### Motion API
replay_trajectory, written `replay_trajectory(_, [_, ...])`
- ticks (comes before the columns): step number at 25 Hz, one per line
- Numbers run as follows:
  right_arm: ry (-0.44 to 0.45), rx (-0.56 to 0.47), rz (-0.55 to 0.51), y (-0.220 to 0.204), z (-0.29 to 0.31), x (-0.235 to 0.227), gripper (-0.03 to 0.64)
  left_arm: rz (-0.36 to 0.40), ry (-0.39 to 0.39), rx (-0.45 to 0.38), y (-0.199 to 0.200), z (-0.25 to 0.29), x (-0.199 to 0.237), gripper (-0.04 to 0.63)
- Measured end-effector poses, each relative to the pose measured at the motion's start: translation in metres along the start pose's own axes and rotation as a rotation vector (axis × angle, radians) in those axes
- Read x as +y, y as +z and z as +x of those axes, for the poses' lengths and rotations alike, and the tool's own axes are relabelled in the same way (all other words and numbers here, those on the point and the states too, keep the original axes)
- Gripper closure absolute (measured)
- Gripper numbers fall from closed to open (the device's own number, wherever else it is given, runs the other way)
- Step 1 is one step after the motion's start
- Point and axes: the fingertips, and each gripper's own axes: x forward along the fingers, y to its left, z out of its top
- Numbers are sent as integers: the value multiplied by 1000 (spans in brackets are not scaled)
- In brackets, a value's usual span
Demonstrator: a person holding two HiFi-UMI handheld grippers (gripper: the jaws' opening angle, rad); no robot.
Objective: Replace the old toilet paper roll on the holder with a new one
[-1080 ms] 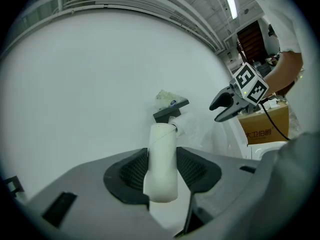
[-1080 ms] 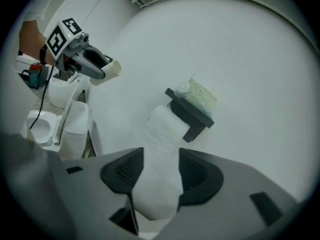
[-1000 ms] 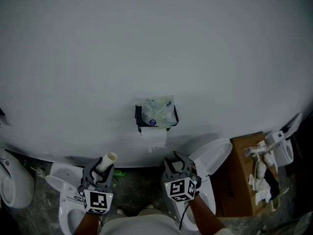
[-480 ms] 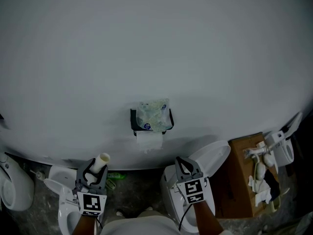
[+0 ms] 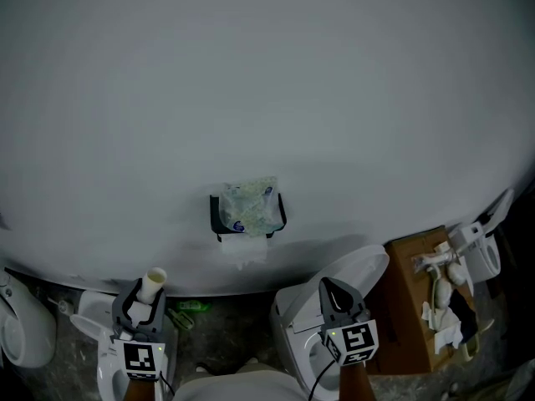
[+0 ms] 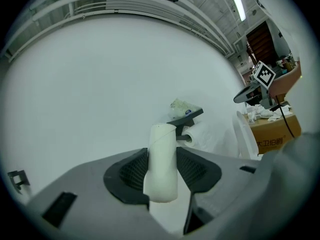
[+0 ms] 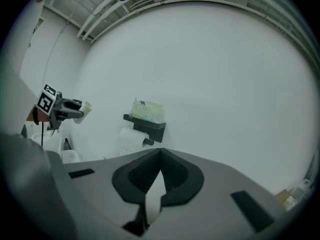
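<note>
the left gripper (image 5: 146, 296) clamps the bare cardboard tube (image 6: 162, 163), its long axis upright, top end rising above the jaws. the right gripper (image 7: 160, 156) is closed, empty.

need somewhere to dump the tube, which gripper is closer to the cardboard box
Right. In the head view the right gripper sits just left of the cardboard box; the left gripper, holding the tube, is far off on the other side.
</note>
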Motion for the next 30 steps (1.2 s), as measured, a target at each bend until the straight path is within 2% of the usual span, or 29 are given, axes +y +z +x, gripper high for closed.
replay_trajectory(3, [-21, -12, 3, 6, -6, -6, 617, -29, 27, -12, 3, -4, 8, 408])
replay_trajectory(10, [-21, -17, 8, 9, -5, -5, 617, -62, 62, 36, -10, -13, 21, 408])
replay_trajectory(16, [1, -18, 4, 19, 7, 9, 617, -45, 45, 46, -11, -10, 25, 408])
replay_trajectory(22, [24, -10, -24, 32, 22, 29, 617, -52, 36, 20, -10, -8, 36, 408])
replay_trajectory(30, [53, -34, 9, 47, 32, 49, 617, -66, 38, 11, -14, -8, 52, 408])
